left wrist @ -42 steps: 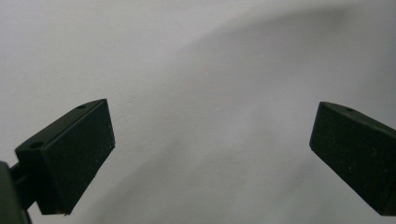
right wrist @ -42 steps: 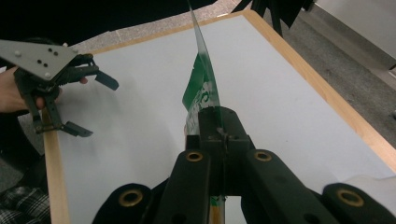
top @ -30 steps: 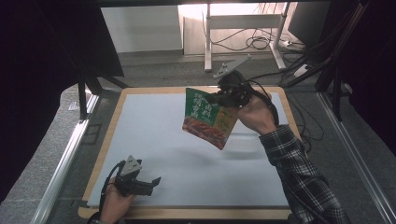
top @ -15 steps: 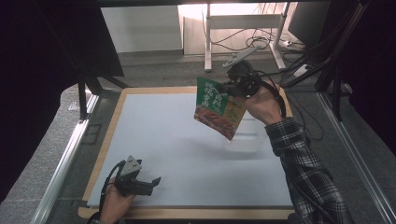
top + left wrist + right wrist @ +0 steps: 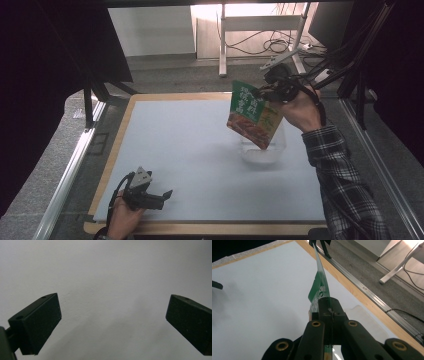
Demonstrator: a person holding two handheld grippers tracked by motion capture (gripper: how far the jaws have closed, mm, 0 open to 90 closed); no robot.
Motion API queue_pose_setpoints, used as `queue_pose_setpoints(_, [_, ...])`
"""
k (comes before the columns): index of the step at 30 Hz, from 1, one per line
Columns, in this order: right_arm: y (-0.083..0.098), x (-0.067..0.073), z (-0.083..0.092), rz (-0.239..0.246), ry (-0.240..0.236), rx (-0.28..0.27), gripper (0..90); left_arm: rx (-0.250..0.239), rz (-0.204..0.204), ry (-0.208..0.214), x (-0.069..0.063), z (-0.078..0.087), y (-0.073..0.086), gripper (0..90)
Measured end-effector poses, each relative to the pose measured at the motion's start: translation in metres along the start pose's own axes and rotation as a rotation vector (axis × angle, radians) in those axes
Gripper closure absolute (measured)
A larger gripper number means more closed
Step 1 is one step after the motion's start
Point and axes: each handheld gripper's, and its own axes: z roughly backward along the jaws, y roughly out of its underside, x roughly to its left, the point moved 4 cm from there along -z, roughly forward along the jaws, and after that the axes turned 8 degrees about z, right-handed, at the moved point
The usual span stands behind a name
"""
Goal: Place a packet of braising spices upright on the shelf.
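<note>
A: What do the right gripper (image 5: pixel 265 91)'s fingers (image 5: pixel 329 307) have?

B: They are pressed together on the top edge of a green food pouch (image 5: pixel 254 114). In the right gripper view the pouch (image 5: pixel 320 286) runs edge-on straight away from the fingers, thin as a sheet.

A: And where does the pouch hang?

B: Below the fingers, tilted, clear of the bench (image 5: pixel 190 150). Just under its low corner stands a clear plastic tub (image 5: pixel 262 150), which looks empty. The corner is above the tub's mouth or just inside its rim; I cannot tell which.

A: The other hand?

B: The left gripper (image 5: pixel 167 193) lies low near the front edge of the bench, well apart from the pouch and tub. Its fingers (image 5: pixel 40 325) stand wide with nothing between them, only the bare white mat (image 5: pixel 112 277) beyond.

A: So how far along is it?

B: My judgement: the pouch is picked up and brought to the tub, so the lift and carry are done. What is left is lowering or tipping it in, then letting go. Whether the pouch is open at any end I cannot make out.
</note>
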Motion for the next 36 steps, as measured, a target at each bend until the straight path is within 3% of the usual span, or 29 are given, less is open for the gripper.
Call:
queue_pose_setpoints(9, [0.028,-0.011,0.01,-0.029,0.019,0.05,89.6,0.003,0.001,-0.001,0.0,0.0,0.0,0.0])
queue_pose_setpoints(17, [0.038,-0.014,0.014,-0.045,0.018,0.066,89.5,0.006,-0.001,-0.003,0.0,-0.001,0.0,0.0])
queue_pose_setpoints(36, [0.05,-0.011,-0.014,-0.043,0.008,0.137,89.4,0.008,-0.004,-0.005,0.0,-0.001,0.0,0.0])
